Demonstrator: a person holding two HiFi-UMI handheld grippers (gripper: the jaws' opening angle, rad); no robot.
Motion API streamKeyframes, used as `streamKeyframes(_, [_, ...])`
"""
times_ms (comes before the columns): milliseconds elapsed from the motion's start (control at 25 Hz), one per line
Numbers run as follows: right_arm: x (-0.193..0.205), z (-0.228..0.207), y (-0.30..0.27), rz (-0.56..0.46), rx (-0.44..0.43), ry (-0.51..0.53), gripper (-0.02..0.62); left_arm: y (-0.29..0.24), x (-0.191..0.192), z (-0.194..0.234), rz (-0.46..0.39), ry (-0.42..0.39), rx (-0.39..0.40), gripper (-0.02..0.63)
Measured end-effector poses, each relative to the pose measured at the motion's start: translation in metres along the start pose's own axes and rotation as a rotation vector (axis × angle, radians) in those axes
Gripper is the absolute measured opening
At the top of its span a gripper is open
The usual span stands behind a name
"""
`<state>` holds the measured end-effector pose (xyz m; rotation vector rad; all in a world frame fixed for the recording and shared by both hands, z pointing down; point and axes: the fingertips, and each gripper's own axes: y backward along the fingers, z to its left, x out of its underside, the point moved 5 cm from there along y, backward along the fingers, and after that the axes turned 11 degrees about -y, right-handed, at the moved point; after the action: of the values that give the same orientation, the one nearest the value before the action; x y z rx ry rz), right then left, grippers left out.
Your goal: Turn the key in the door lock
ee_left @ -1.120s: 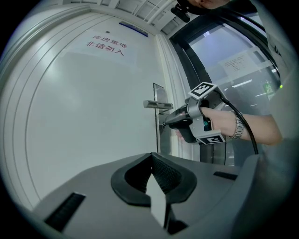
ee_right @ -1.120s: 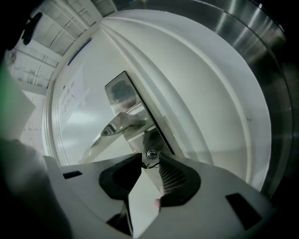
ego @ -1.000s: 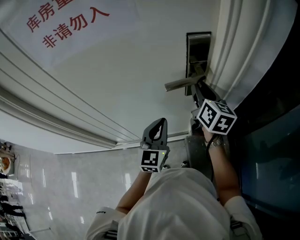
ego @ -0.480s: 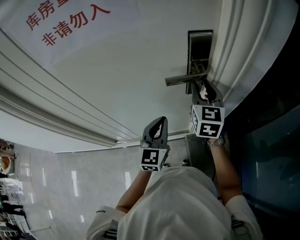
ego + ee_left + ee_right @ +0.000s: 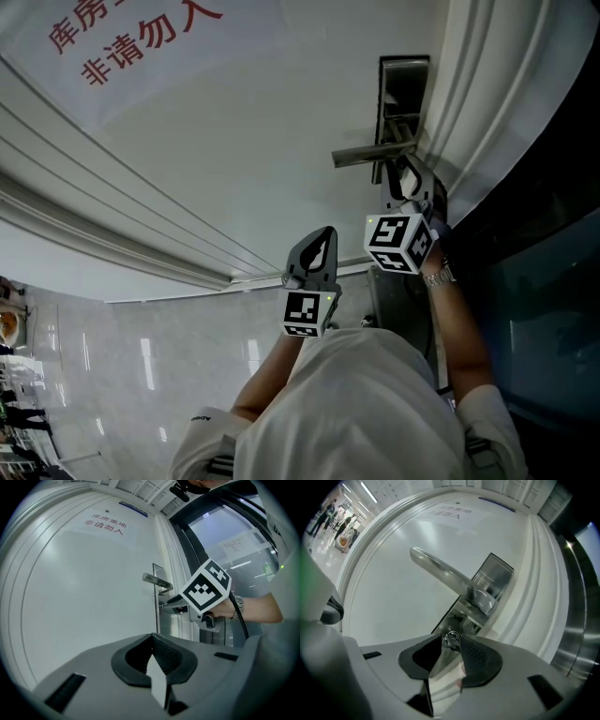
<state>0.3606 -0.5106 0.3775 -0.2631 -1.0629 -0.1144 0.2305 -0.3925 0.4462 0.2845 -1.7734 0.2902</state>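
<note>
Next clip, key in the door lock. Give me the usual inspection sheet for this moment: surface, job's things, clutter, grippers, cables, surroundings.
Surface: no table; upright white door with a red-lettered sign.
Job's things: key in the lock, below the lever handle on its metal plate.
Clutter: nothing seen.
Grippers: right gripper closed on the key at its tips, jaws having just eased slightly wider; left gripper shut, empty, held back from the door.
Cables: black cable along the right wrist.
Surroundings: dark glass panel right of the door frame; people far off in a lit hall.
</note>
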Motion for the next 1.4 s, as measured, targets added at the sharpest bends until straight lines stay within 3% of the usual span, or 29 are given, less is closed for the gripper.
streamKeyframes(240, [0.001, 0.005, -0.003, -0.003, 0.1, 0.213, 0.072, -0.003, 0.0, 0.004, -0.002, 0.003, -0.001, 0.008])
streamKeyframes(360, [0.002, 0.007, -0.004, -0.003, 0.126, 0.254, 0.058, -0.005, 0.001, 0.005, -0.003, 0.003, 0.003, 0.009])
streamKeyframes(1120, [-0.005, 0.0, -0.002, 0.03, 0.098, -0.12, 0.067, -0.006, 0.003, 0.009, -0.014, 0.023, 0.028, 0.009])
streamKeyframes(1400, [-0.003, 0.0, -0.001, 0.008, 0.1, -0.07, 0.081, -0.004, 0.005, 0.012, -0.008, 0.02, 0.033, 0.008])
